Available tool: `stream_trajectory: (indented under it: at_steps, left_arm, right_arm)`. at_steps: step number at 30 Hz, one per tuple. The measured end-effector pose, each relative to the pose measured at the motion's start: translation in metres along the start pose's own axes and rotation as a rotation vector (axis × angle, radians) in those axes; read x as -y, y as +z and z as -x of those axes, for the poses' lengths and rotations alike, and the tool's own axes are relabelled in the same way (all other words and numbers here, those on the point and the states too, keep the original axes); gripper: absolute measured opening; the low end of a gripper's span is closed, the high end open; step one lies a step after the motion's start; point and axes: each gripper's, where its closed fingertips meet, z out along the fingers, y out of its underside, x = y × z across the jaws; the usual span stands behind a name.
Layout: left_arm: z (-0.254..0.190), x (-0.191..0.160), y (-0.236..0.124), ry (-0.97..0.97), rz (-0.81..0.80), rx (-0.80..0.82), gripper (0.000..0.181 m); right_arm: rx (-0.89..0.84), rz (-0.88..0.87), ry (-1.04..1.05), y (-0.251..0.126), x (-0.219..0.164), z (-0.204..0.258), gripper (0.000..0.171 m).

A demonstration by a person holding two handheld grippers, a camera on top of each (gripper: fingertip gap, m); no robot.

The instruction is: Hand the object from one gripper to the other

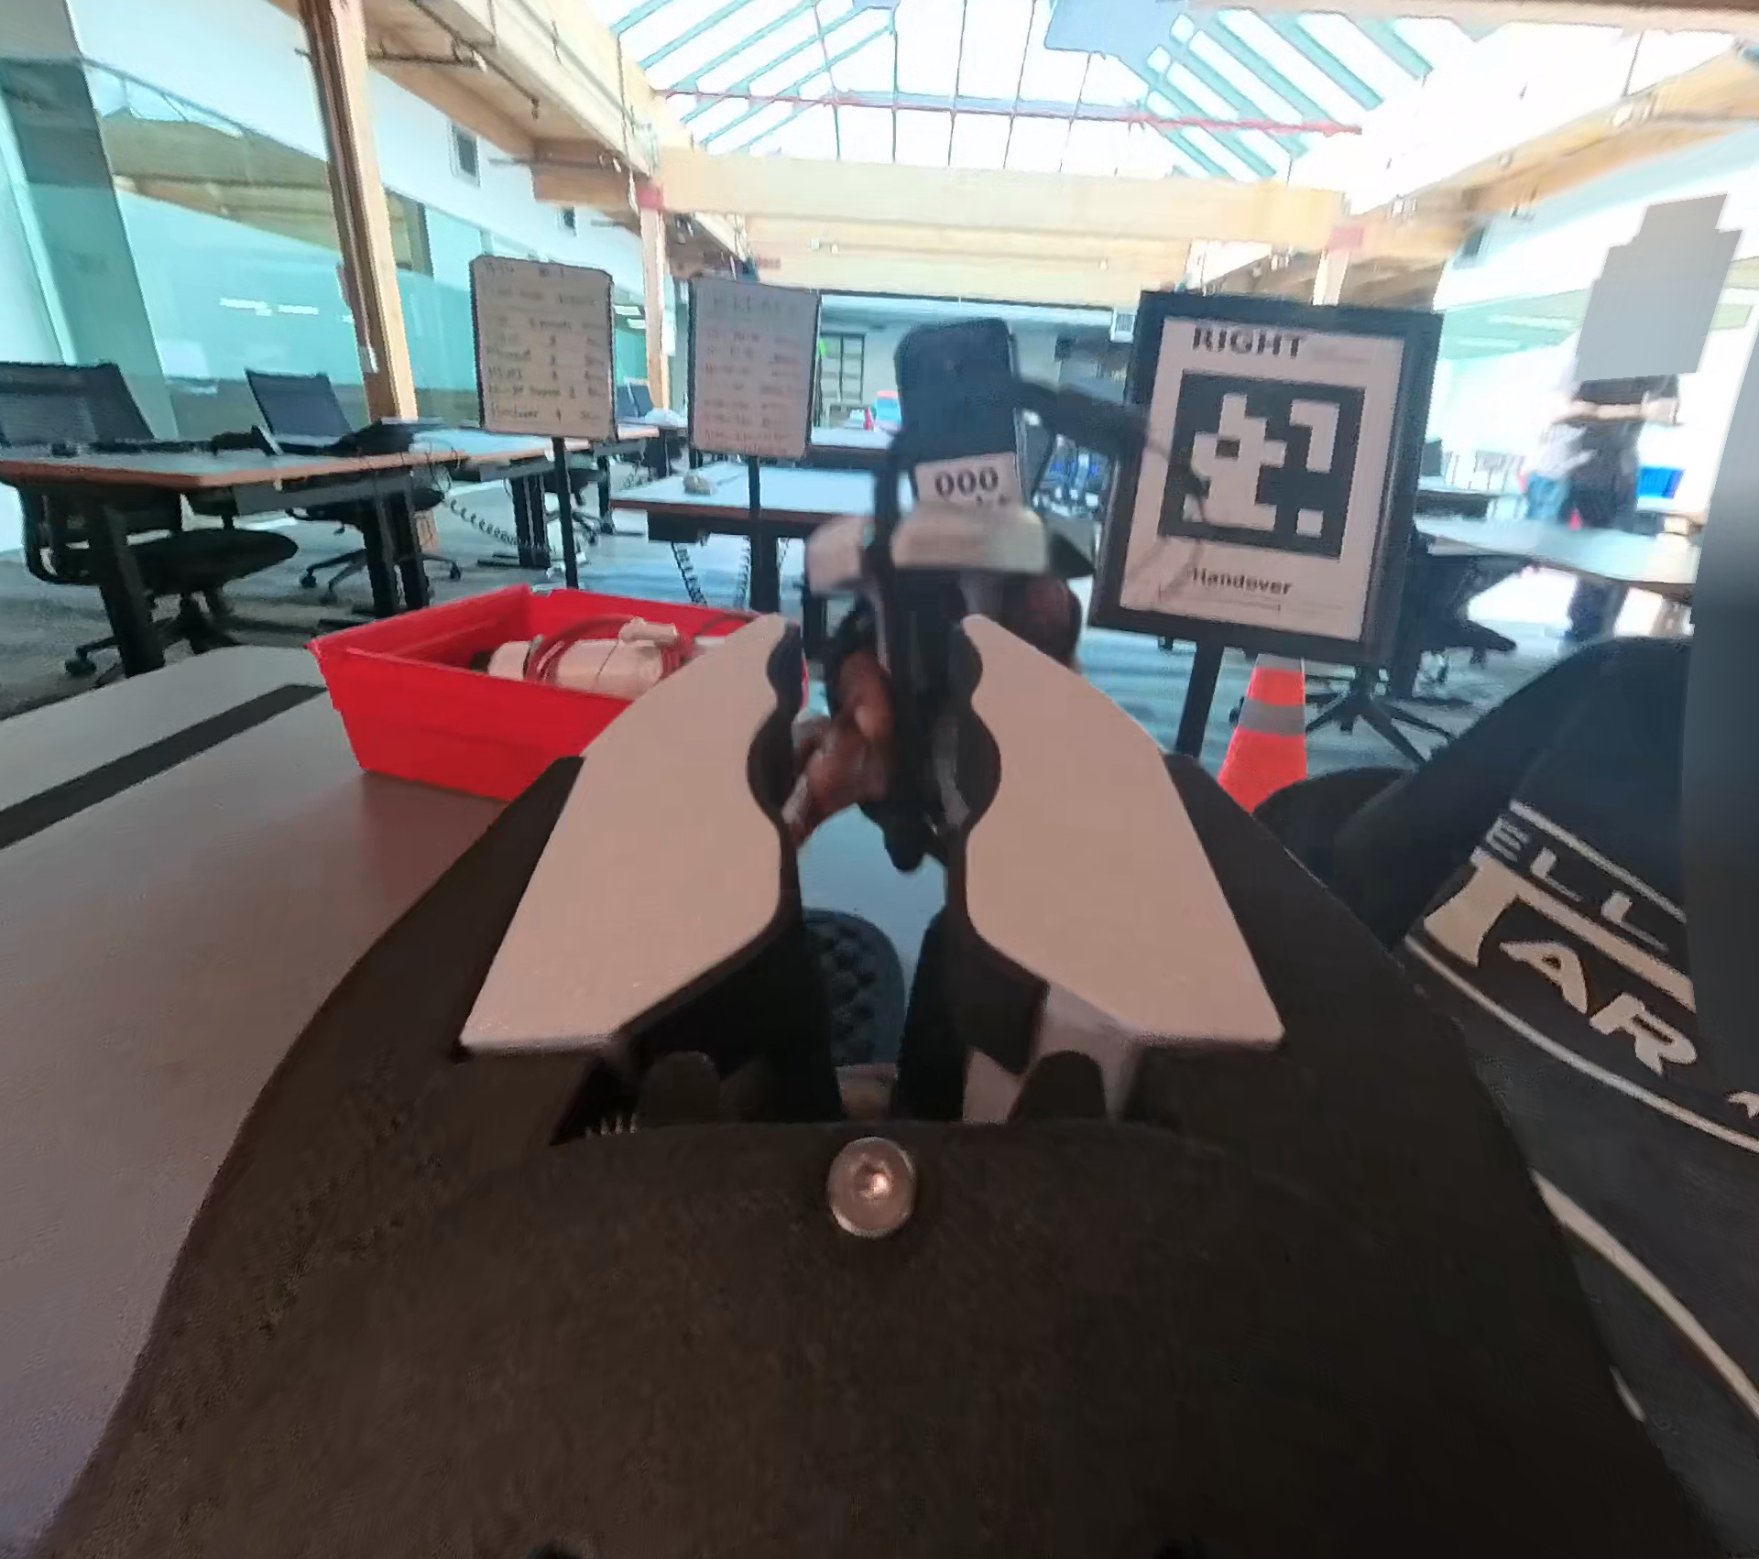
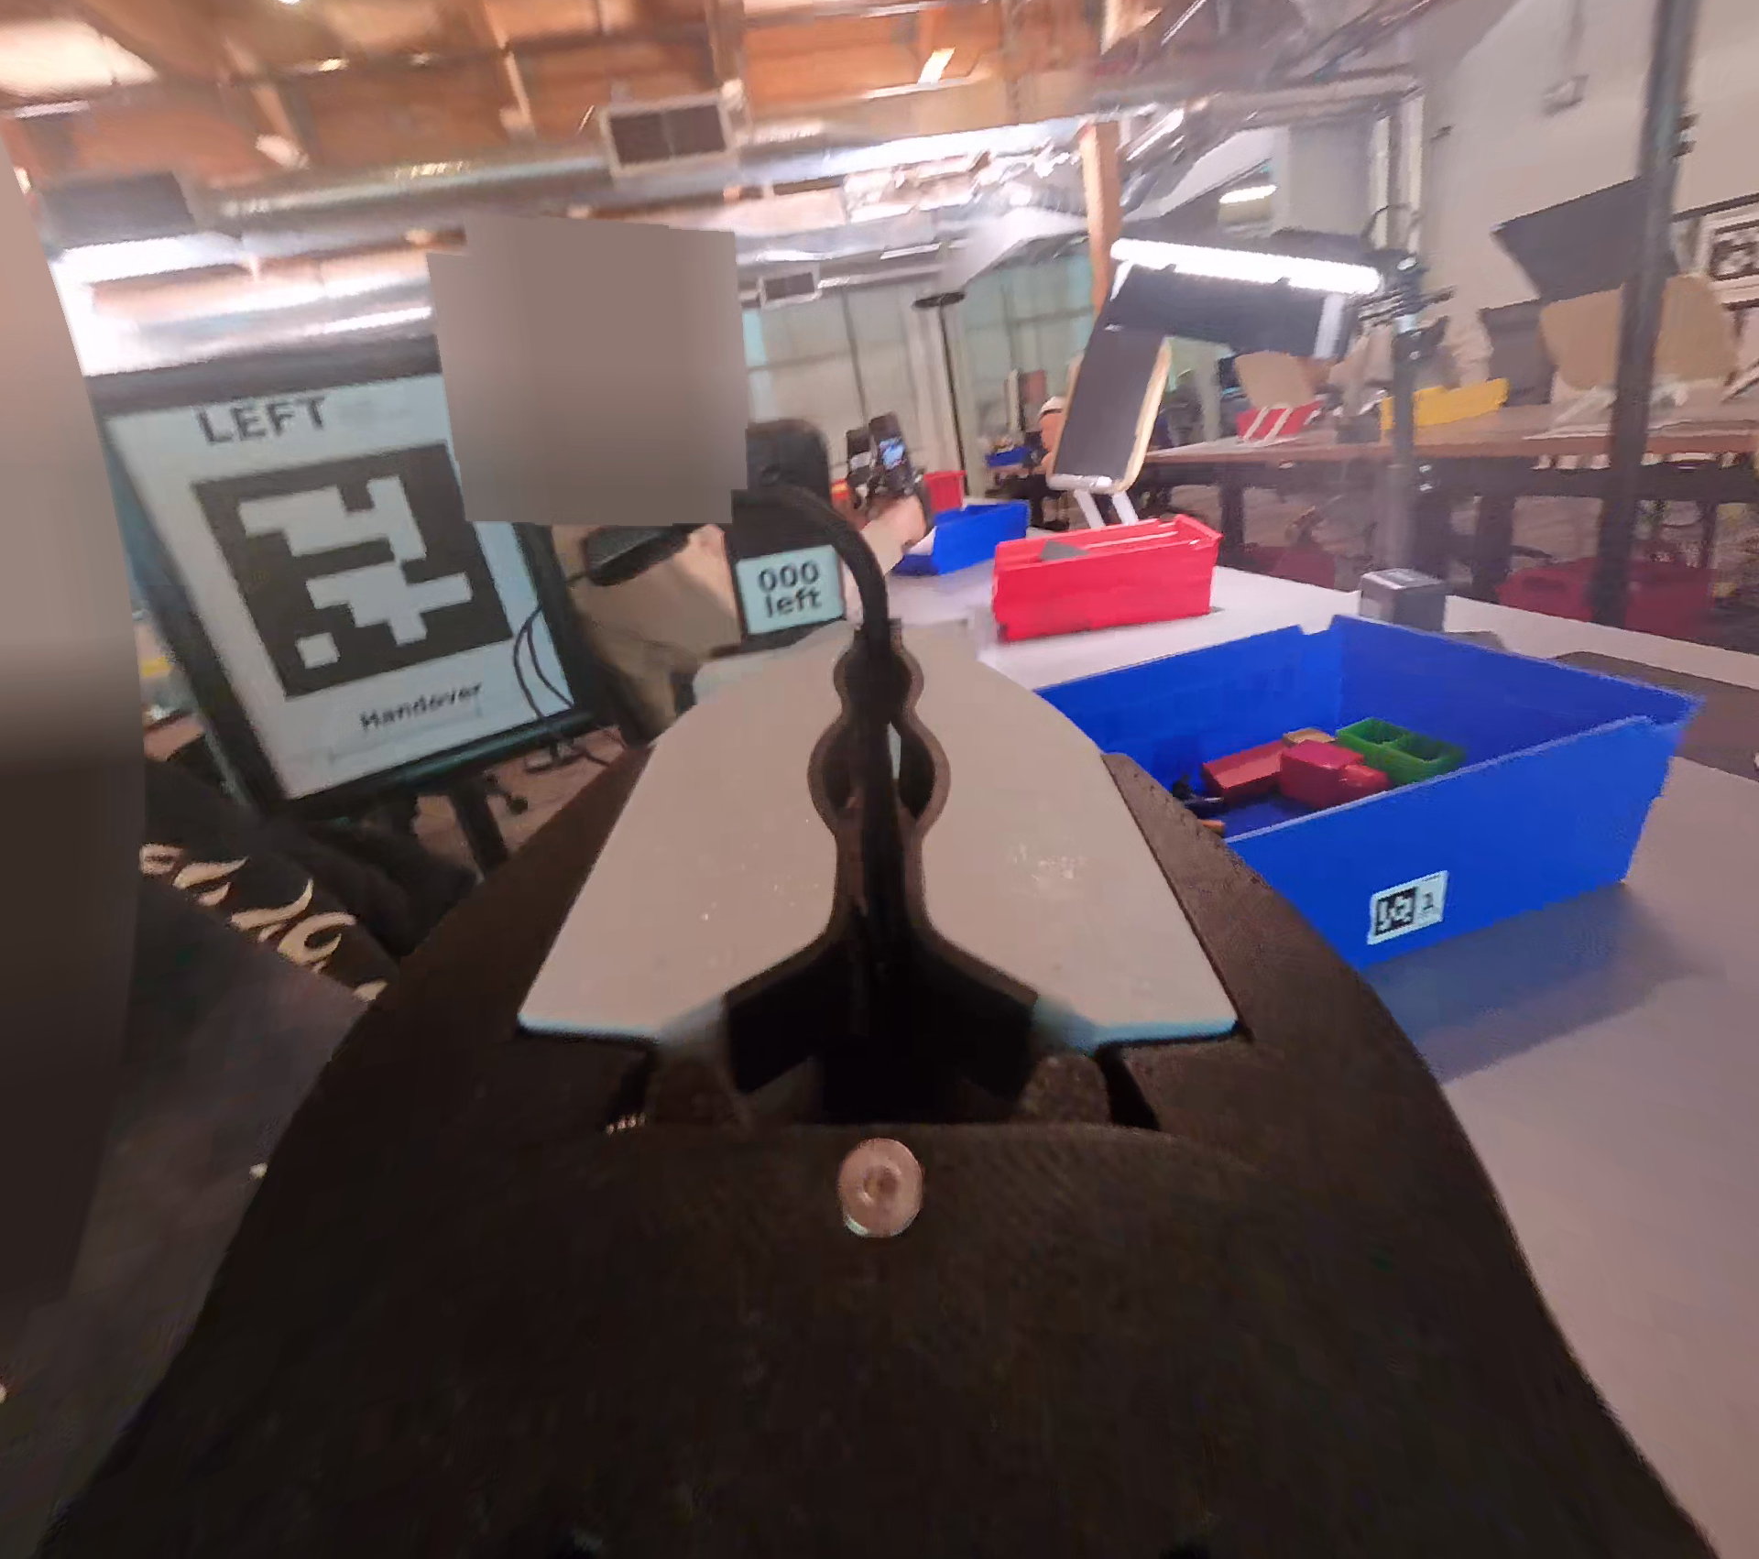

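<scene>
While we look along the left gripper (image 1: 880, 657): we take every place from the strip (image 1: 904, 685).
Left tool: released, its pale fingers (image 1: 666, 828) spread on either side of the strip.
Contact: we cannot tell whether either finger touches the strip.
Strip: thin and black, running up and down through the gap at the fingertips.
Right gripper (image 1: 914, 552): facing us at the strip's upper end, blurred, with a hand just behind it.
Red bin (image 1: 428, 704): left of the strip on a brown table (image 1: 190, 895), with white items and red cord inside.
Sign (image 1: 1266, 466): right of the strip and farther back, on a stand.
Cone (image 1: 1266, 723): orange, low and right of the strip, under the sign.
Dark cloth (image 1: 1523, 895): right of the strip, close to us, with pale lettering.

Right view, right tool: clenched on the strip (image 2: 857, 562), the finger edges meeting along it.
Strip here: it rises from between the tips and arches over to the left.
Left gripper here: just behind the strip, carrying a white tag (image 2: 790, 590).
Blue bin (image 2: 1523, 847): right of the strip on a grey table (image 2: 1571, 1085), holding red and green blocks (image 2: 1333, 761).
Second red bin (image 2: 1104, 590): right of the strip, beyond the blue bin.
Second sign (image 2: 352, 571): left of the strip.
</scene>
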Motion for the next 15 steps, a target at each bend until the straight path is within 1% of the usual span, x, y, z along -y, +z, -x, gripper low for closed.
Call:
stream_trajectory:
  at_steps: [1, 3, 6, 7, 8, 9, 10, 13, 15]
  left_arm:
    - [-0.002, -0.007, 0.003, 0.005, 0.035, -0.012, 0.029]
    - [-0.005, -0.017, 0.01, 0.013, 0.077, -0.017, 0.029]
    - [-0.005, -0.022, 0.017, 0.03, 0.07, -0.008, 0.025]
    - [-0.004, -0.023, 0.018, 0.033, 0.066, -0.002, 0.022]
    - [-0.004, -0.023, 0.018, 0.034, 0.064, -0.003, 0.01]
    - [-0.004, -0.023, 0.018, 0.028, 0.063, -0.009, 0.004]
    - [-0.005, -0.022, 0.018, 0.012, 0.066, -0.02, 0.004]
    - [-0.007, -0.01, 0.013, -0.06, 0.005, -0.057, 0.003]
    - [-0.005, 0.0, 0.007, -0.118, -0.055, -0.076, 0.003]
  right_arm:
    - [-0.014, -0.012, 0.005, -0.002, 0.003, -0.003, 0.004]
    - [-0.024, -0.004, 0.009, -0.003, 0.003, -0.005, 0.004]
    - [-0.025, 0.026, 0.004, -0.001, -0.002, -0.003, 0.003]
    - [-0.021, 0.039, 0.004, 0.001, -0.005, -0.001, 0.004]
    - [-0.017, 0.05, 0.0, 0.002, -0.007, 0.0, 0.004]
    - [-0.016, 0.055, -0.009, 0.003, -0.008, 0.001, 0.004]
    - [-0.023, 0.05, -0.025, 0.003, -0.007, 0.001, 0.004]
    - [-0.054, 0.009, -0.098, 0.0, -0.001, -0.003, 0.013]
    - [-0.046, 0.03, -0.12, 0.0, -0.004, -0.002, 0.02]
